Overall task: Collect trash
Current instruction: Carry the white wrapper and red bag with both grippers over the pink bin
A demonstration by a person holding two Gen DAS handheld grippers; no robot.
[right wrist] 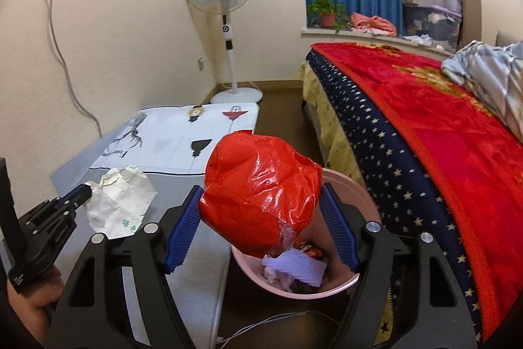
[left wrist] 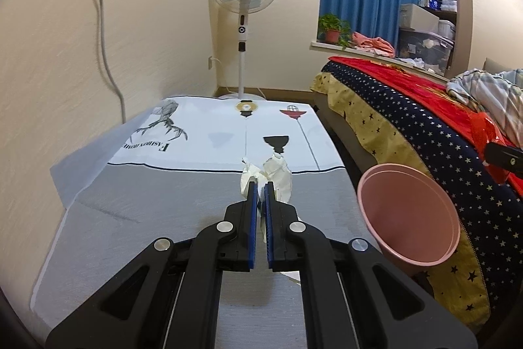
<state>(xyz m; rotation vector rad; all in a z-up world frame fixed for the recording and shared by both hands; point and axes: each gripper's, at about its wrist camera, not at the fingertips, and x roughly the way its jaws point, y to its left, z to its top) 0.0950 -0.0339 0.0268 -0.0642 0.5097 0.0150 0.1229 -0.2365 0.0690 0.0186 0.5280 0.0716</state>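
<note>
Both grippers hold trash. Left gripper (left wrist: 260, 185) fingers clench crumpled paper (left wrist: 274, 175) above the tabletop (left wrist: 130, 237). Right gripper (right wrist: 260, 201) fingers grasp a red bag (right wrist: 258, 192) over the pink bin (right wrist: 356, 201).

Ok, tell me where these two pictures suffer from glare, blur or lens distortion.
Left wrist view: heavy fisheye bending, the cream wall bows and its grey hanging cable is smeared by motion blur; the crumpled white paper in the left hand-held gripper stays sharp. Right wrist view: bright glare streaks on the shiny red plastic bag; black vignette at the corners, the bed's red blanket curves.
</note>
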